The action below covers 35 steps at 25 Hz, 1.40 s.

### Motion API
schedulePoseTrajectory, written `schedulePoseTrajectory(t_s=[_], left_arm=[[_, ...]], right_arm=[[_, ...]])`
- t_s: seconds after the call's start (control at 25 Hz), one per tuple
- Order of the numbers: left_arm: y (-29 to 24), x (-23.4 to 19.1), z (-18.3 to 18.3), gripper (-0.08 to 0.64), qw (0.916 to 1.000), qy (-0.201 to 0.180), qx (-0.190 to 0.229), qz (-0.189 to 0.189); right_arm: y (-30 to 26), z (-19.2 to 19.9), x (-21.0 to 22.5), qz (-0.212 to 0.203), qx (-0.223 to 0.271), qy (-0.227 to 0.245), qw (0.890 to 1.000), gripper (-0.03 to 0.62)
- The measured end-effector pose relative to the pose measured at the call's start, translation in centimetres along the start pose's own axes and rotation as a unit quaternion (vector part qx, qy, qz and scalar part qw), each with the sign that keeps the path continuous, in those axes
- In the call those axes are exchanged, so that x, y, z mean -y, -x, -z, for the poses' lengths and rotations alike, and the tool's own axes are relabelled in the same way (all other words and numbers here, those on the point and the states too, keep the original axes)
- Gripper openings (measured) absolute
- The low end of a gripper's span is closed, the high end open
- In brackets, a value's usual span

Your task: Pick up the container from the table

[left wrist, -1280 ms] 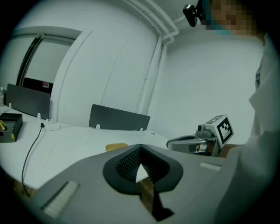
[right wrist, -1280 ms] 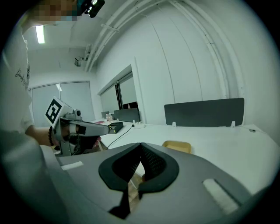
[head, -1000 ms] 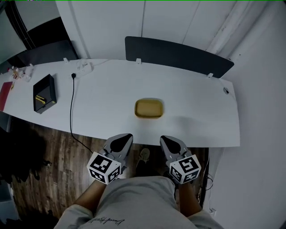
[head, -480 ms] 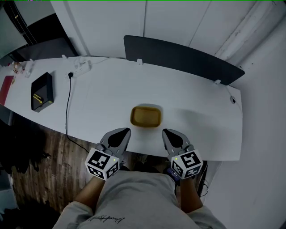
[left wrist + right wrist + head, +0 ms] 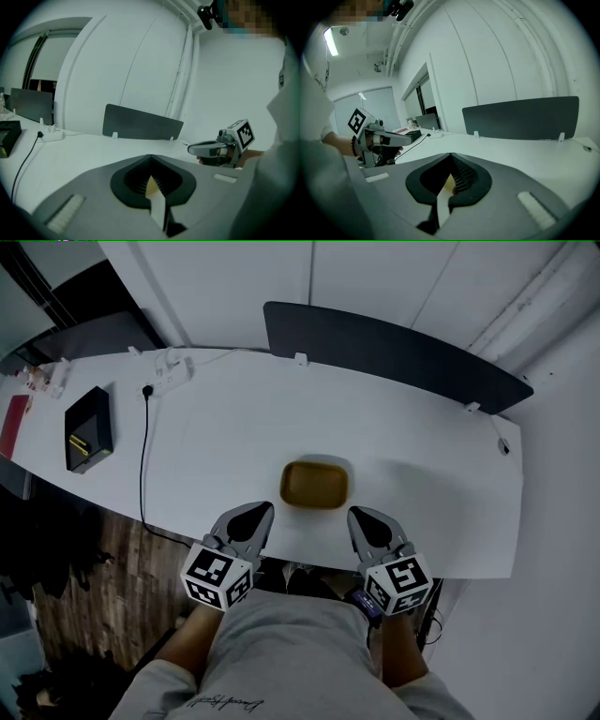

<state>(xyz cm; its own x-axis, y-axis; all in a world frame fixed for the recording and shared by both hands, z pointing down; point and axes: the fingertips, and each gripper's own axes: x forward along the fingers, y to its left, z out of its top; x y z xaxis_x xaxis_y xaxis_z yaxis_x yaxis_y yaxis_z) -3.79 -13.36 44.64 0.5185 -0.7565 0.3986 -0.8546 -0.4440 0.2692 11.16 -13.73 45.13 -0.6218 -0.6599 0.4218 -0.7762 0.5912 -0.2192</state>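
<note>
Plainly, a rounded mustard container [image 5: 314, 484] sits on a smooth white table [image 5: 225, 442].

Only a yellow sliver of the container [image 5: 151, 186] shows behind the left gripper's [image 5: 150, 158] fingers [image 5: 84, 187].

Office; long white desk [image 5: 234, 442]; dark divider screen [image 5: 394, 354]; power strip [image 5: 169, 382].
</note>
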Motion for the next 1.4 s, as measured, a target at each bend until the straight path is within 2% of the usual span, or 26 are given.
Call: schedulePoseTrajectory(t_s=[0.28, 0.56, 1.08, 1.4], left_arm=[[-2.4, -2.1, 1.7, 0.000, 0.9995, -0.002, -0.031, -0.002], [-4.5, -4.0, 3.9, 0.002, 0.9984, 0.015, -0.055, 0.002], [-9.1, -6.3, 8.7, 0.003, 0.9924, 0.028, -0.119, -0.008], [-11.4, -7.3, 11.2, 0.054, 0.9869, 0.037, -0.156, -0.019]], right_arm=[[-1.7, 0.9, 0.6, 0.026, -0.006, -0.010, 1.000, 0.015], [-2.4, 2.7, 0.8, 0.042, -0.014, -0.025, 0.999, 0.015], [-3.3, 5.5, 0.7, 0.034, -0.036, -0.048, 0.998, 0.015], [-3.8, 6.3, 2.0, 0.034, -0.048, -0.051, 0.997, 0.015]])
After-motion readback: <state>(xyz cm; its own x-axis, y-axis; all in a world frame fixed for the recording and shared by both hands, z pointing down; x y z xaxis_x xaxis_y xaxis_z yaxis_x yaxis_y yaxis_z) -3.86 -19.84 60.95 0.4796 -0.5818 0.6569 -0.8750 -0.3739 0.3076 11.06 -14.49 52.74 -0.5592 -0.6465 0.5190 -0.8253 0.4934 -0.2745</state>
